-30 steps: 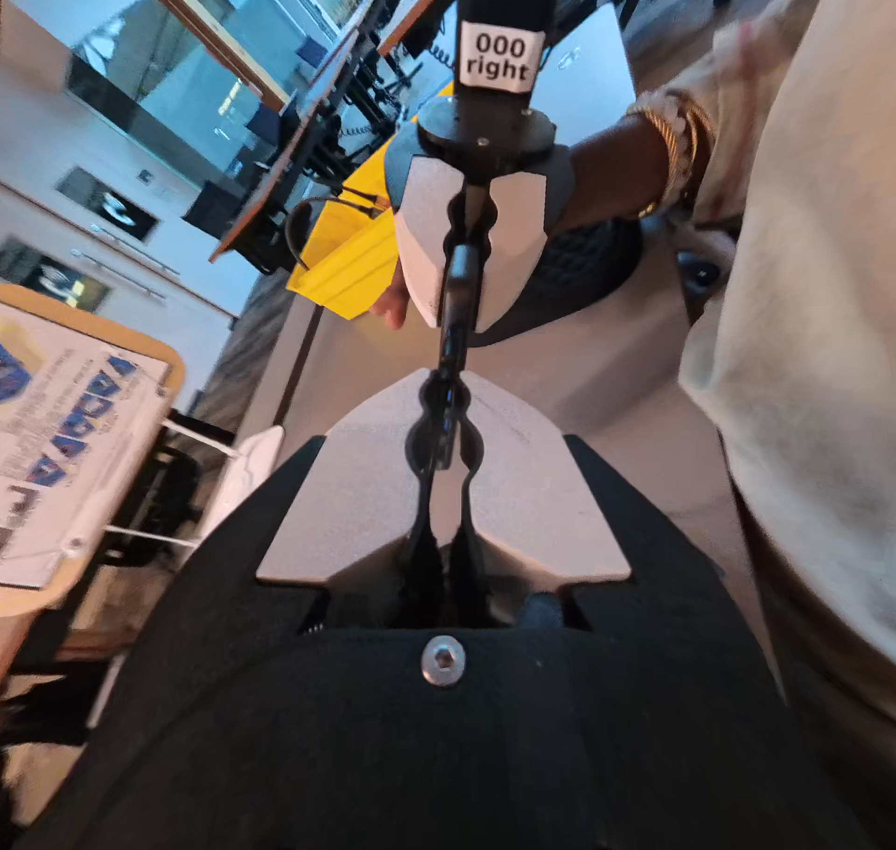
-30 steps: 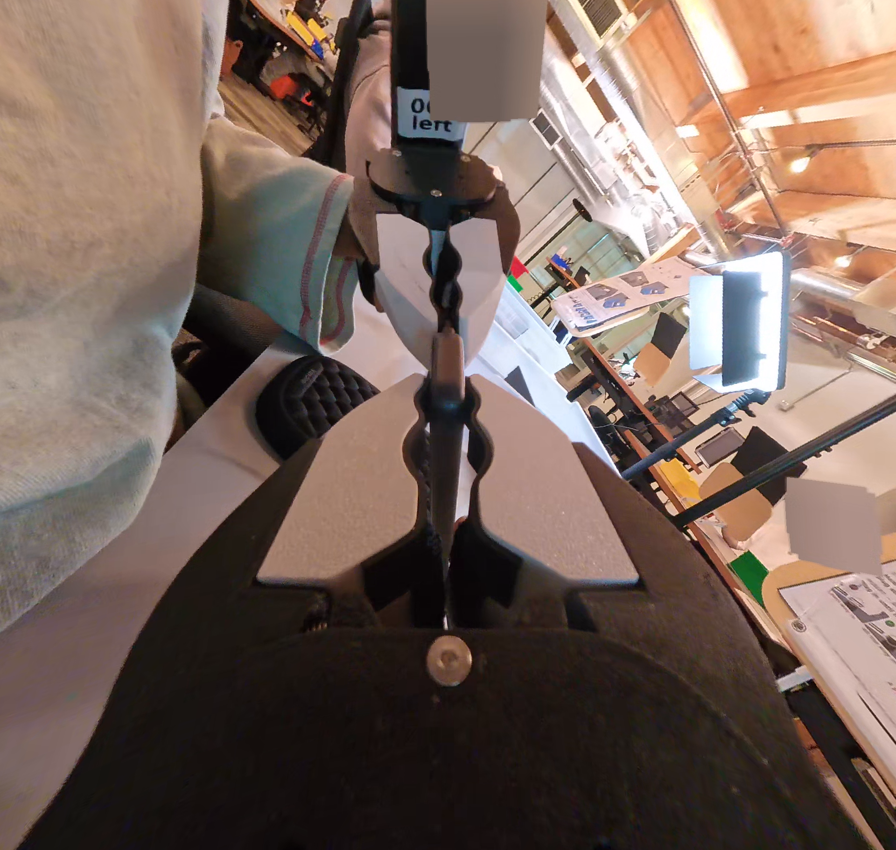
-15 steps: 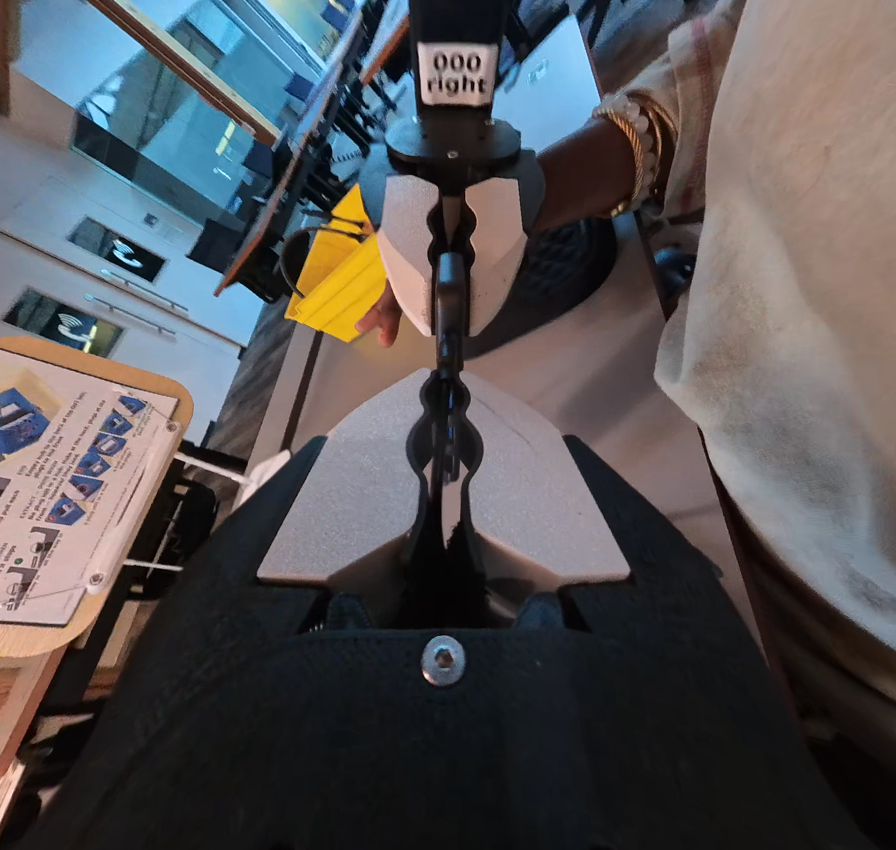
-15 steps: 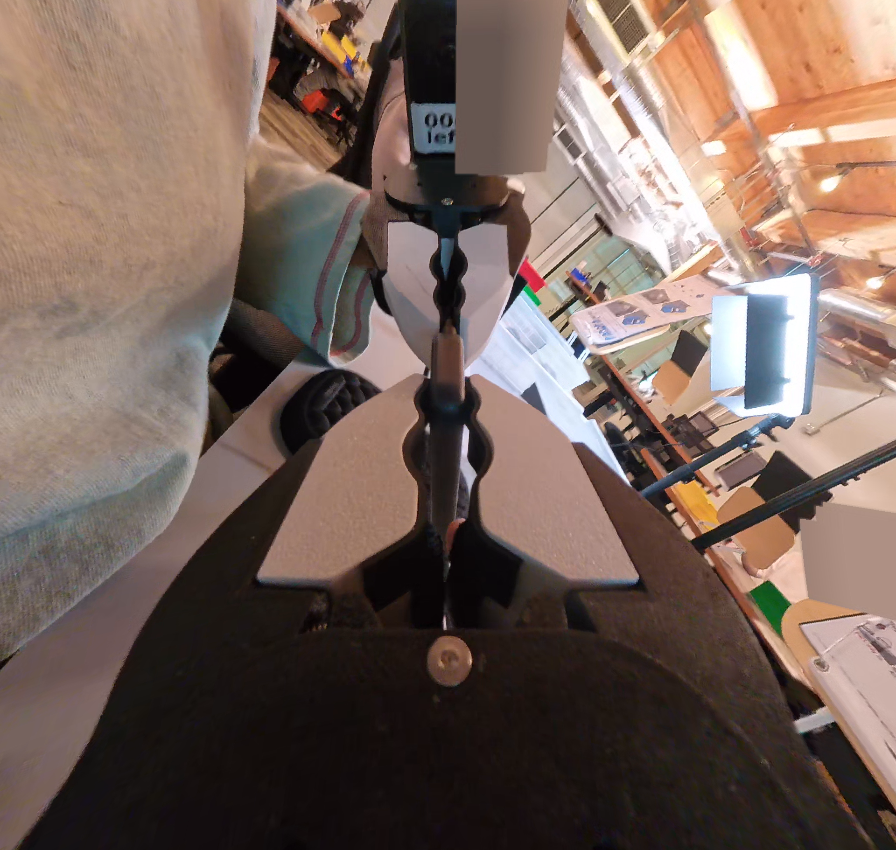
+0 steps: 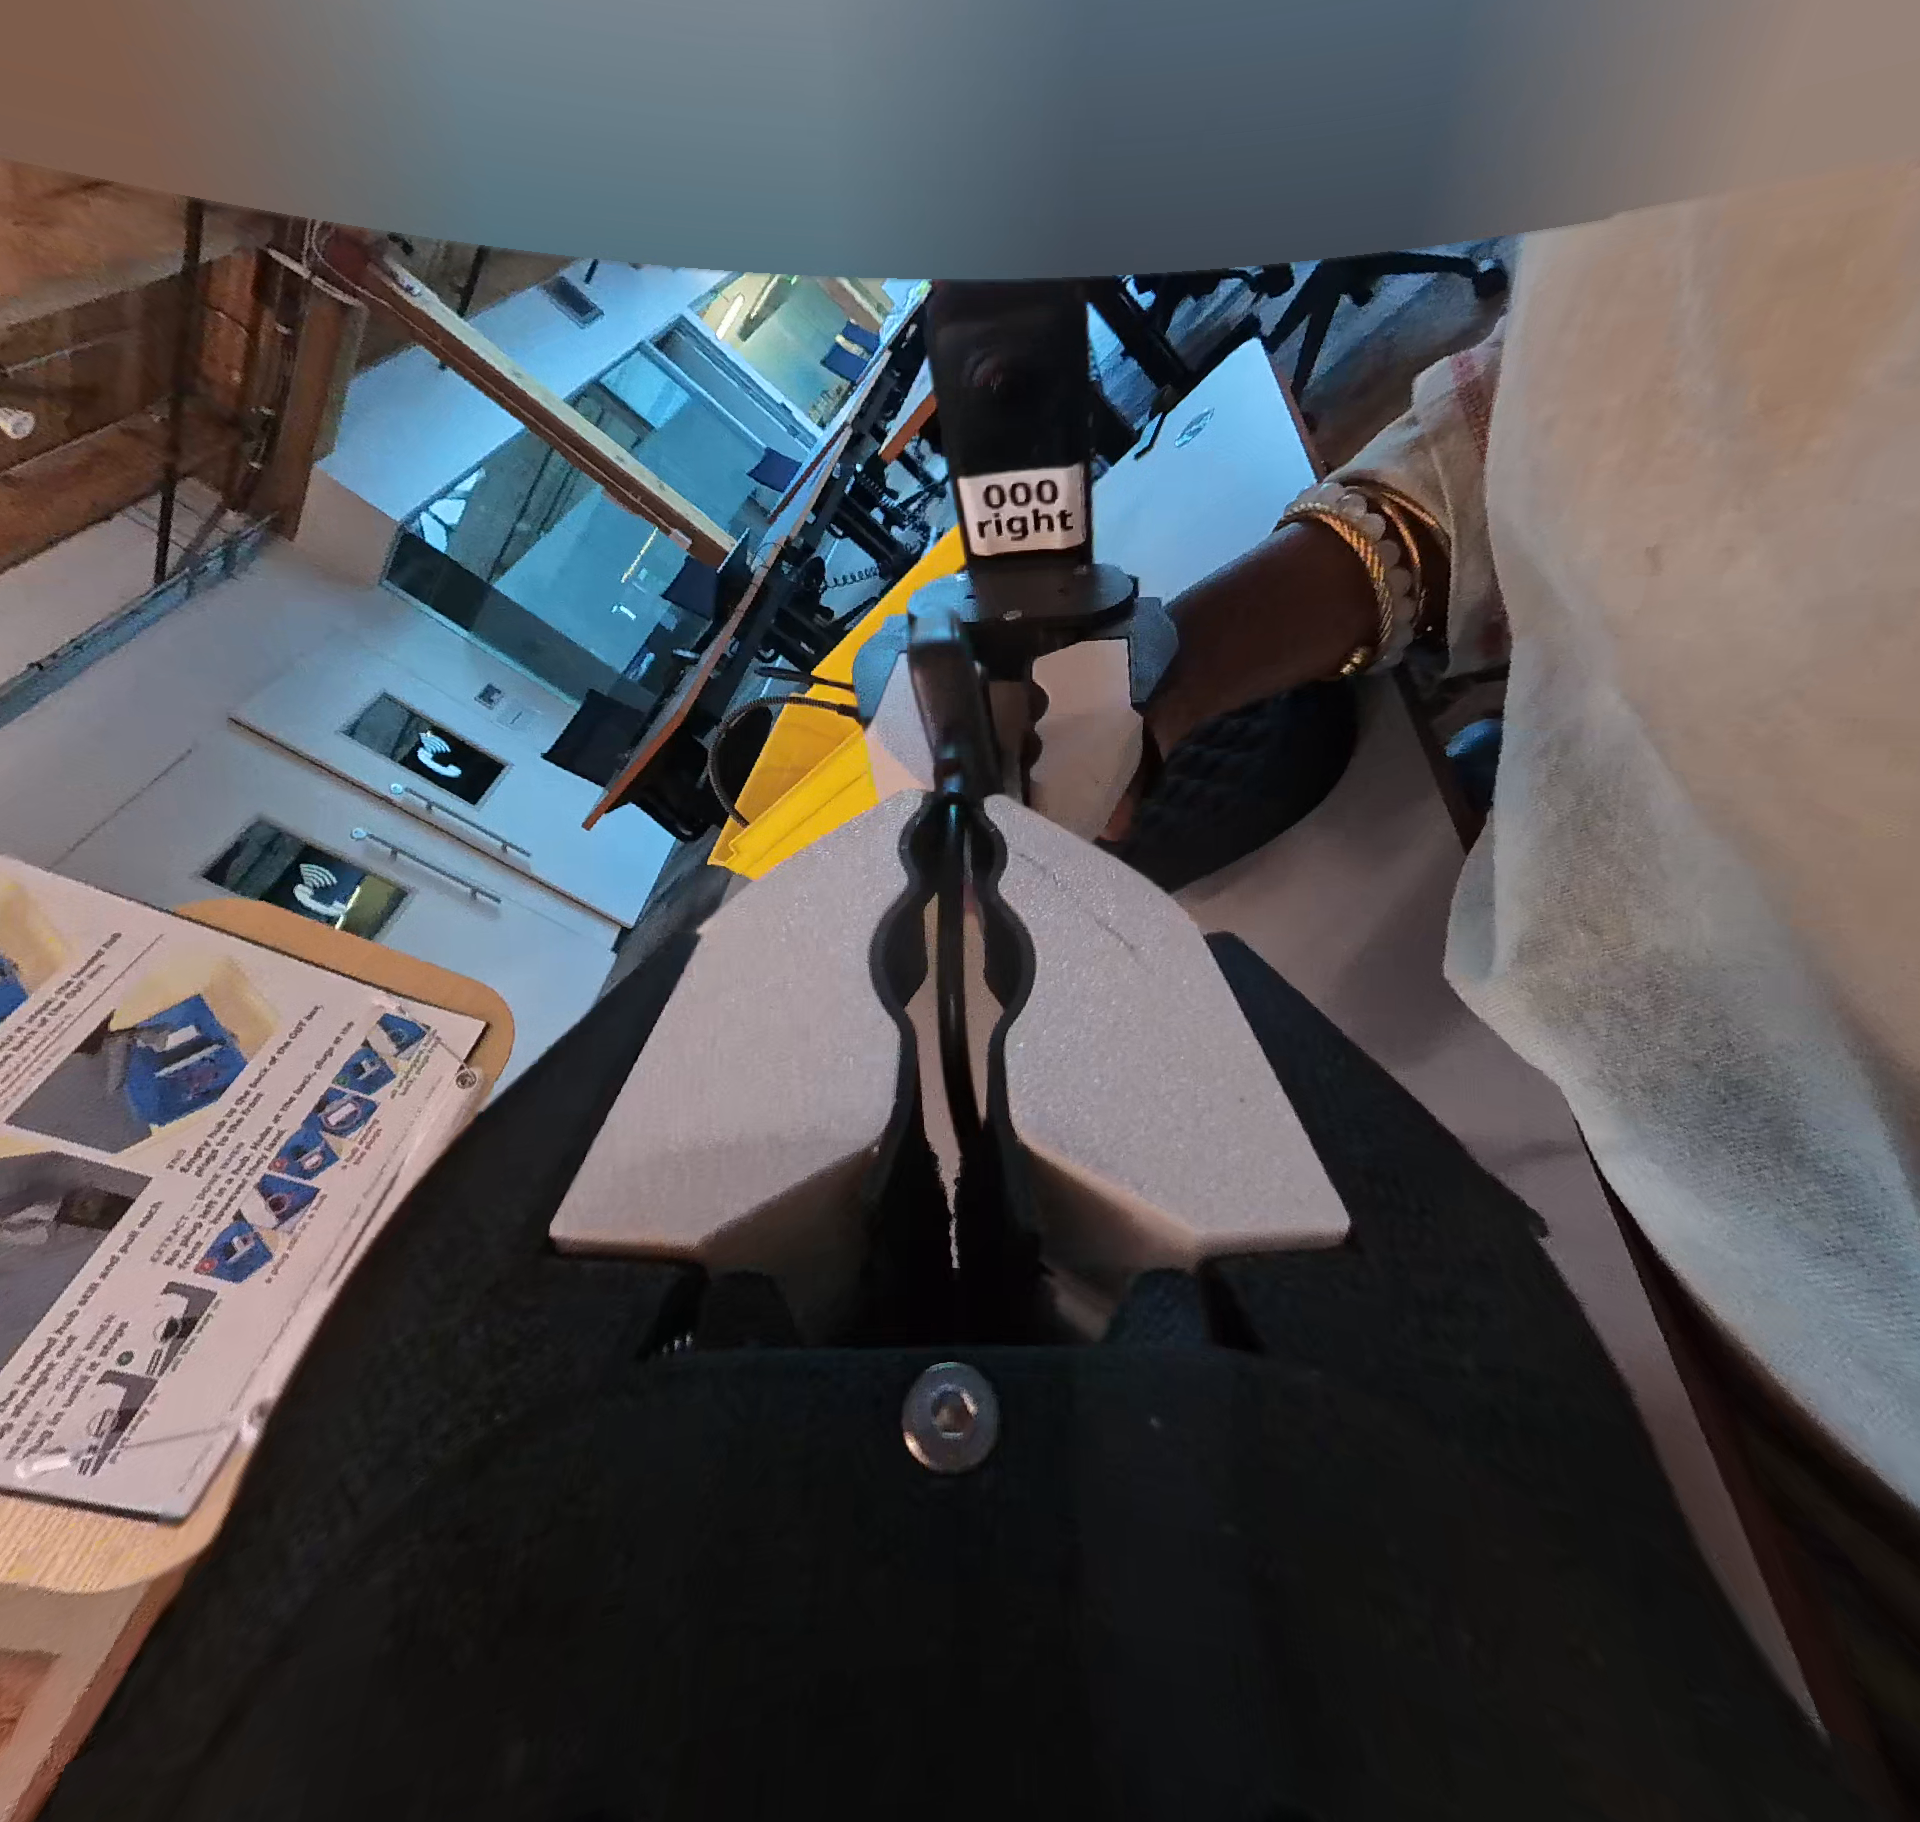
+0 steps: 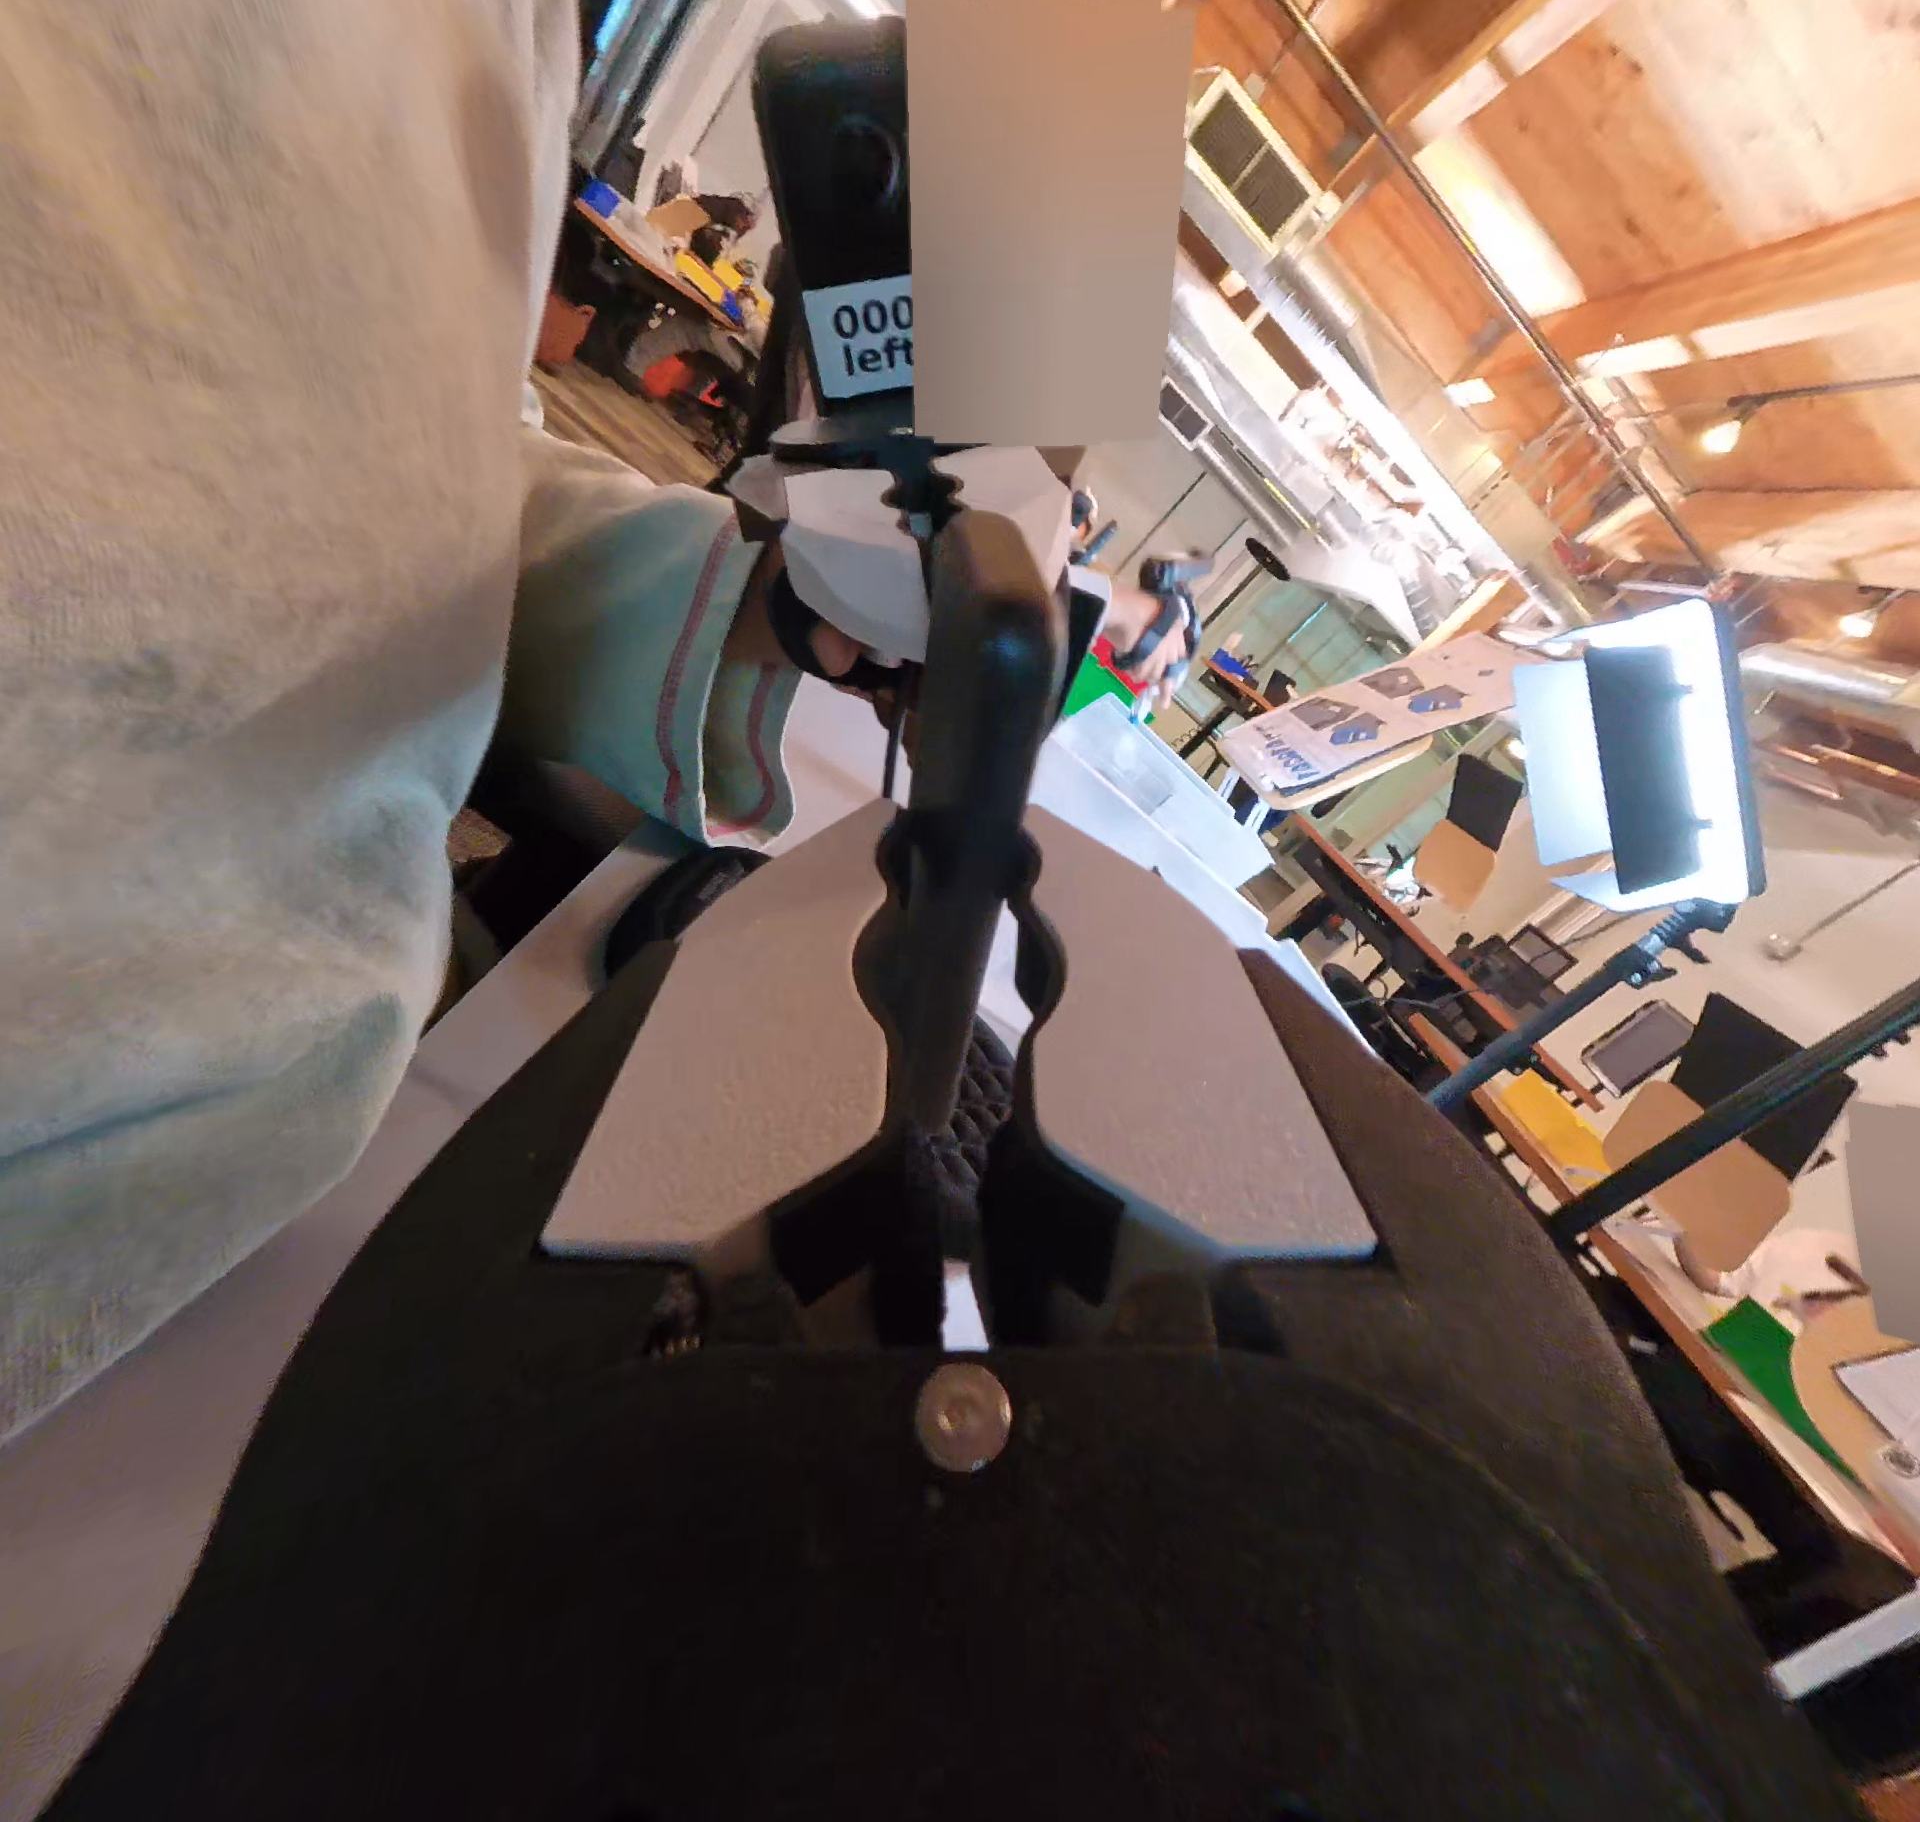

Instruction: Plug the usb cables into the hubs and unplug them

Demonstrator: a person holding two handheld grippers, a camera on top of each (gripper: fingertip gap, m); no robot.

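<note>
Left wrist view: the left gripper point(image 5: 951, 827) pinches a thin black usb cable point(image 5: 951, 1003), its plug point(image 5: 943, 692) up against the right gripper.

Right wrist view: the right gripper point(image 6: 961, 837) clamps a slim black oblong hub point(image 6: 971, 692). Looks mid-plugging or unplugging; next, a straight, aligned push or pull.

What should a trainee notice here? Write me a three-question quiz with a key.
1. True or false: the left hand-held gripper is open and empty.
2. The right hand-held gripper grips: A a hub, B a paper sheet, C a bracelet?
3. Fill in: the bin in the left wrist view is ___ in colour.
Key: 1 false, it is shut on a cable; 2 A; 3 yellow.
</note>
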